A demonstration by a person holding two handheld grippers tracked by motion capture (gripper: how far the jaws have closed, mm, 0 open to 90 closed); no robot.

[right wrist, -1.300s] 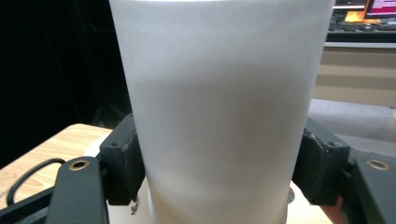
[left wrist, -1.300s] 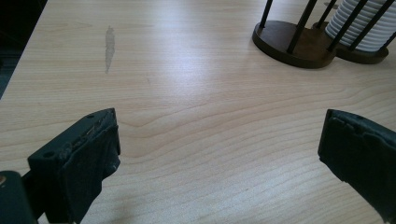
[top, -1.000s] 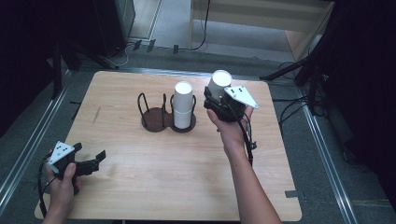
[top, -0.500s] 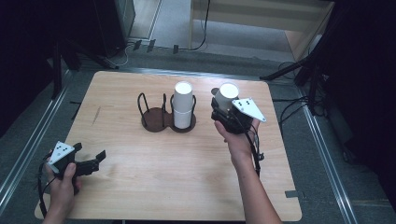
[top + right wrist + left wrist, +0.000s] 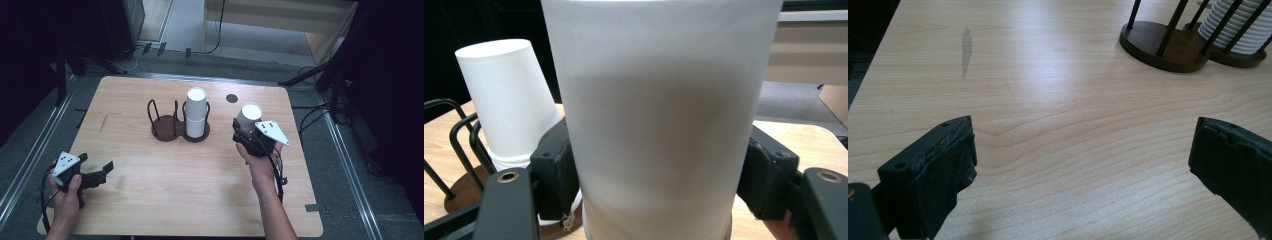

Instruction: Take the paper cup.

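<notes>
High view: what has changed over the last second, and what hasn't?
The right gripper, shut on the white cup, has carried it down and toward the person, away from the table's far edge. The left gripper stayed put with jaws open. The cup stack in the dark holder is unchanged.

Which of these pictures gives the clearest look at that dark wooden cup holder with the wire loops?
The high view: the whole cup holder shows, both round bases, one with stacked cups. The left gripper view catches its bases and lower wires at the top edge; the right gripper view shows some loops beside the held cup.
</notes>
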